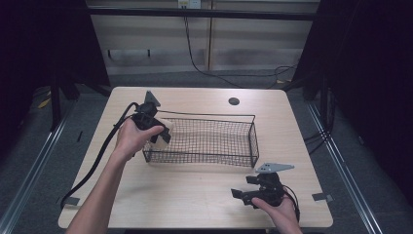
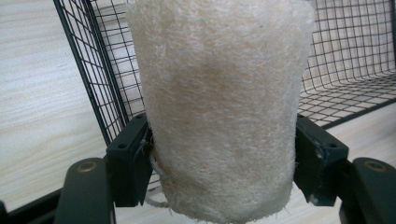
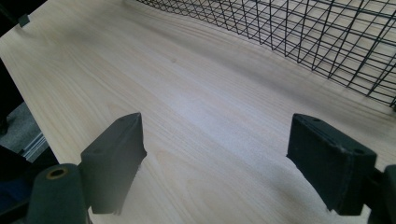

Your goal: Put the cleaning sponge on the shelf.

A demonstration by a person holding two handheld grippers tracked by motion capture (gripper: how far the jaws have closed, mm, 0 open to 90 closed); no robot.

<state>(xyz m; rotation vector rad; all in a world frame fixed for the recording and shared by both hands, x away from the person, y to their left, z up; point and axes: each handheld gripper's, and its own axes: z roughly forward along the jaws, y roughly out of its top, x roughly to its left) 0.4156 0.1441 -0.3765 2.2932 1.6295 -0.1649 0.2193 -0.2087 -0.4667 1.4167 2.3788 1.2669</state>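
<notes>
One pale, fuzzy loofah sponge (image 2: pixel 219 107) sits clamped in the left gripper (image 1: pixel 155 127), at the wire basket's (image 1: pixel 253 141) left end wall. Right gripper (image 1: pixel 251 191), pads apart and holding nothing, rests on bare worktop (image 1: pixel 195 190) near the basket's front right corner.

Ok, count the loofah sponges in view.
1. The loofah sponge is clamped in the left gripper at the wire basket's left end. Its mesh floor looks bare.
</notes>
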